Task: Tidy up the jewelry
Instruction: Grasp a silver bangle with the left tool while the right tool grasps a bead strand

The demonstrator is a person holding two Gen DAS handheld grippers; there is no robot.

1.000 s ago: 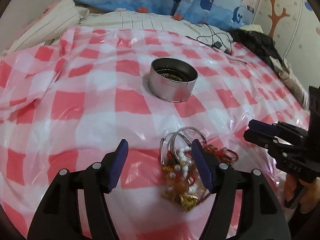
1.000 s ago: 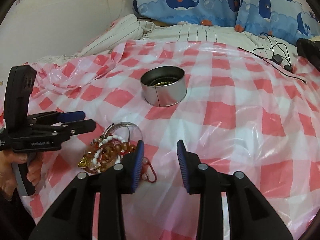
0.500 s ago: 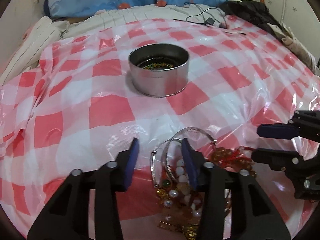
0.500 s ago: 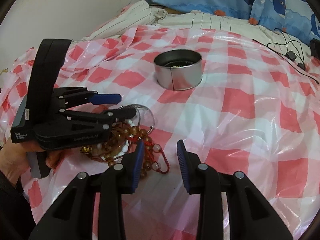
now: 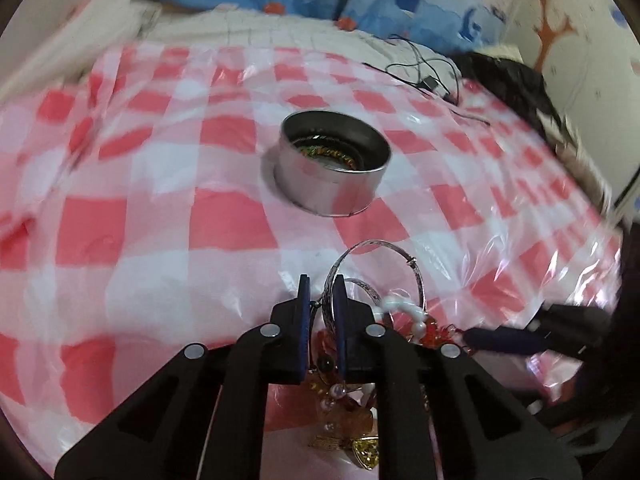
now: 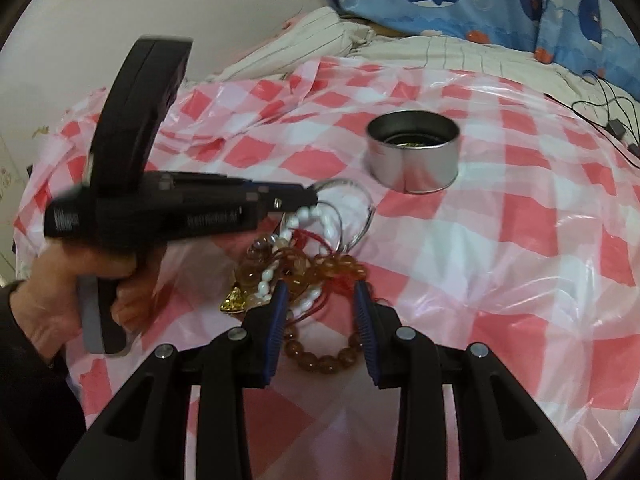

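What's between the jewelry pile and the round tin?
Only bare red-and-white checked plastic sheet. The right wrist view shows it best: silver bangle, the edge of the jewelry pile nearest the round tin, stops short of it.

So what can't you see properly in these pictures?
- What lies in the tin: both views show only a dark, glinting bit behind its wall.
- The jewelry pile, left view: the left claw covers much of it.
- The left claw's tips, right view: blurred, so their grip on the silver bangle is unclear there.
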